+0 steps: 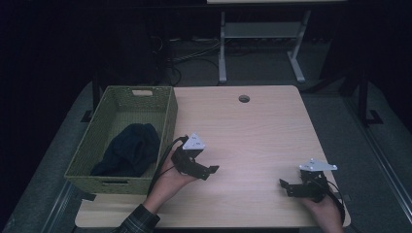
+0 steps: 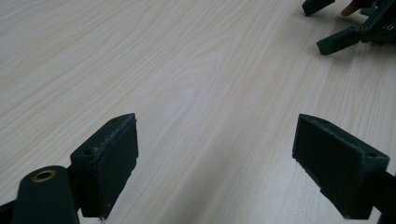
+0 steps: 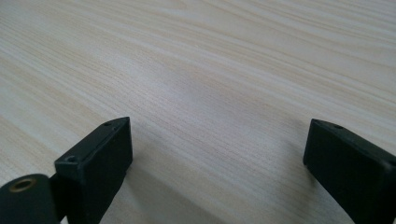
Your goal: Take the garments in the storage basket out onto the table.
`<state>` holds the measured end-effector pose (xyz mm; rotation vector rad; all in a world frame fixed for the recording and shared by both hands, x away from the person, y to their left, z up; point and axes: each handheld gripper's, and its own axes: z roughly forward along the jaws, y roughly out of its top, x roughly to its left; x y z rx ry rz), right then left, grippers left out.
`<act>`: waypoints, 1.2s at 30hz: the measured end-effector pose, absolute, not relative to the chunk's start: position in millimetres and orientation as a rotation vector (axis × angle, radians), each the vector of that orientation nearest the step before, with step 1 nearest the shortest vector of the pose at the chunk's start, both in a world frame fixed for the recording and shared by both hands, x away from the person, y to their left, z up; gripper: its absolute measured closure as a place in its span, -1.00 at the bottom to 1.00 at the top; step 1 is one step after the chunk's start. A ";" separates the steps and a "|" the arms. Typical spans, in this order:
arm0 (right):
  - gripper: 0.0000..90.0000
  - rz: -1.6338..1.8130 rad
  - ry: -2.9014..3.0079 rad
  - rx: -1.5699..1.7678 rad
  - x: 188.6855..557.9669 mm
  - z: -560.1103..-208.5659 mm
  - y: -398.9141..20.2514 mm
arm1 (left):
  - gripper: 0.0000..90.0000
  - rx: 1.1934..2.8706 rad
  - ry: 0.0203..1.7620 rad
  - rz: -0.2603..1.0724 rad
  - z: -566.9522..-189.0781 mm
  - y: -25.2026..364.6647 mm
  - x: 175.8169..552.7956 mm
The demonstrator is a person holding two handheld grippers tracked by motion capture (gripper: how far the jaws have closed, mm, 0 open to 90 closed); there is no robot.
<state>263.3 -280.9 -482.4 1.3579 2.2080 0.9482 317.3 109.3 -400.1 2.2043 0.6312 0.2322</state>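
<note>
My left gripper (image 1: 210, 171) rests low over the light wooden table (image 1: 252, 131), just right of a green woven basket (image 1: 167, 114). Its jaws point right and stand wide open with bare wood between them (image 2: 217, 123). A dark blue cloth (image 1: 131, 148) lies bunched inside the basket. My right gripper (image 1: 286, 188) sits near the table's front right corner with its jaws pointing left. It is open too, with nothing between its fingers (image 3: 219, 123). In the left gripper view the right gripper (image 2: 313, 27) appears far off at the top right.
The basket stands along the table's left edge. A round cable hole (image 1: 244, 98) sits near the far edge. Behind the table stands a white desk frame (image 1: 262, 34) on a dark floor with cables.
</note>
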 end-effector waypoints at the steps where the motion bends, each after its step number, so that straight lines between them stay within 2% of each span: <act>1: -0.83 0.948 2.208 1.358 263.3 -482.4 -280.9 | -0.69 2.214 0.626 0.234 -399.6 109.0 317.8; 36: -0.83 0.948 2.210 1.353 263.4 -482.4 -281.2 | -0.68 2.214 0.531 0.146 -380.2 111.4 335.1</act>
